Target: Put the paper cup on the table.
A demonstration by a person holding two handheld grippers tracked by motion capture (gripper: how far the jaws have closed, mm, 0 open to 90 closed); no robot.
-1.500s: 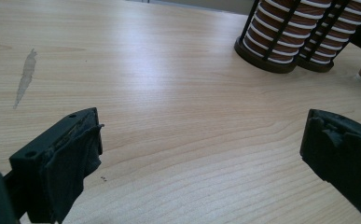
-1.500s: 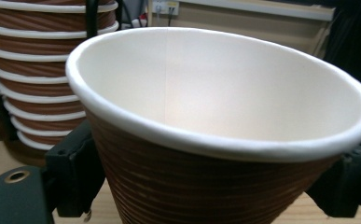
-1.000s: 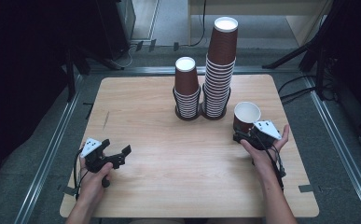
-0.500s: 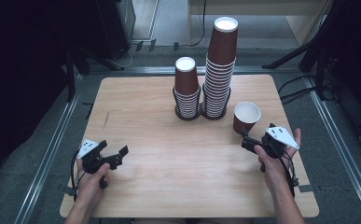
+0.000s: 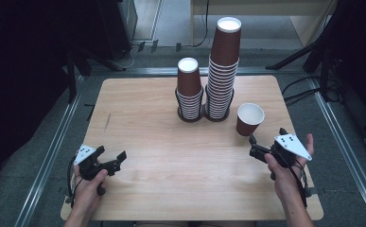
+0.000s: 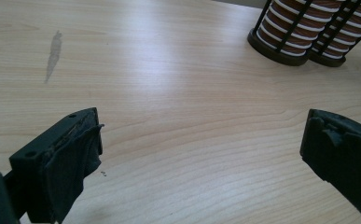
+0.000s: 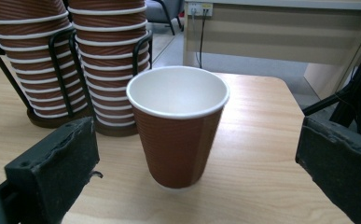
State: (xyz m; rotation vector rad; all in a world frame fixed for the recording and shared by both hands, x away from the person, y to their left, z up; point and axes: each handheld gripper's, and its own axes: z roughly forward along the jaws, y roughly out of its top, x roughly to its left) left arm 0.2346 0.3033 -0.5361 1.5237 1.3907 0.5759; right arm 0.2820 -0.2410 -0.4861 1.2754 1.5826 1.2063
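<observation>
On the wooden table [image 5: 161, 142] you have one single paper cup [image 5: 249, 119], standing upright with its mouth up at about three o'clock from the table's middle, just beside the two stacks and not touching them. The cup is brown with fine ribs running down its wall, a white rolled rim and a clean white inside; in the right gripper view the single paper cup [image 7: 178, 126] stands alone on the wood, between your two jaws but farther ahead, and the jaws do not touch it. Your right gripper [image 5: 265, 144] is at about four o'clock, near the cup and just on your side of it, with its jaws spread wide and nothing between them. Your left gripper [image 5: 110, 159] rests at about eight o'clock, well apart from the cup, and its jaws are also spread wide over bare wood. At twelve o'clock stand the shorter stack of cups [image 5: 189, 92] and, touching it on the right, the taller stack of cups [image 5: 222, 66], both made of the same brown ribbed cups turned mouth down, each in a black wire holder [image 5: 188, 112]. In the left gripper view you see a thin grey mark [image 6: 53, 53] on the wood at about ten o'clock.
</observation>
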